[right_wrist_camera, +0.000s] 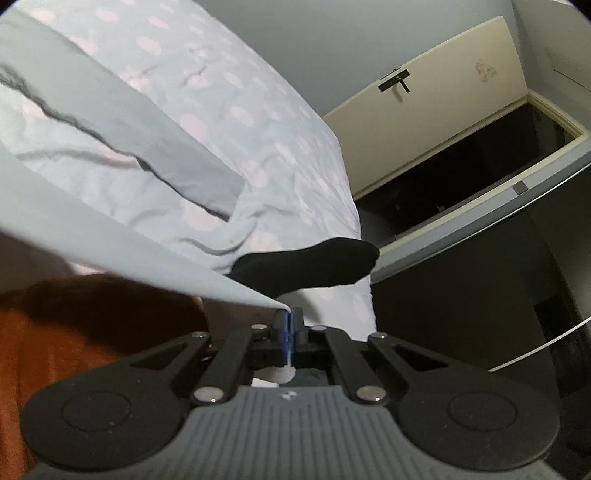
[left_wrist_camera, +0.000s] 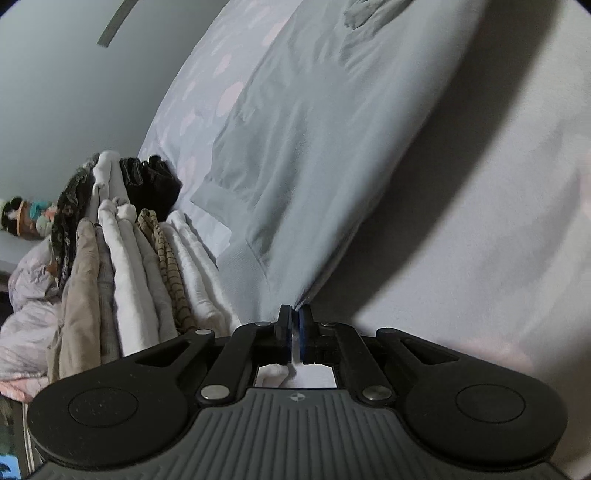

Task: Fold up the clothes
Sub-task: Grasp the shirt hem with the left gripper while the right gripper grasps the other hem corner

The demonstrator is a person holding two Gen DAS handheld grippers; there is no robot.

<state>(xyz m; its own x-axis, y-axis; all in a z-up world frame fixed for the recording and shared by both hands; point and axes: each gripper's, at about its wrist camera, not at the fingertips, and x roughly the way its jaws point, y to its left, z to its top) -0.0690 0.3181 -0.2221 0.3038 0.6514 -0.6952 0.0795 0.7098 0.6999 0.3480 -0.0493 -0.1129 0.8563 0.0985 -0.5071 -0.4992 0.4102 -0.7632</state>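
On the bed (left_wrist_camera: 461, 221), a pale grey-blue garment (left_wrist_camera: 295, 147) lies spread over the spotted cover (right_wrist_camera: 240, 110), and both tongs have hold of it. The left tongs (left_wrist_camera: 294, 328) are clamped on a pinched corner of the garment, the cloth rising from the blue pads in a taut ridge. The right tongs (right_wrist_camera: 289, 328) are closed on another corner, which stretches away to the left as a flat band; that band is blurred and its far end runs out of the picture. No earlier picture shows how the right jaws came together. Which part of the garment each corner belongs to is hard to say, though a ribbed cuff or hem (left_wrist_camera: 210, 192) shows near the stack.

Left of the garment sits a pile of folded clothes (left_wrist_camera: 129, 258), whites, beige, a striped piece and something dark on top; its lower part is hidden behind the left tongs' body. A crumpled grey piece (left_wrist_camera: 369, 11) is cut off at the top edge. Beside the right tongs a foot in a black sock (right_wrist_camera: 306, 266) rests on the bed edge, and a rust-coloured cloth (right_wrist_camera: 74, 332) fills the lower left corner, blurred. Beyond, a cream door (right_wrist_camera: 424, 110) stands open on darkness.
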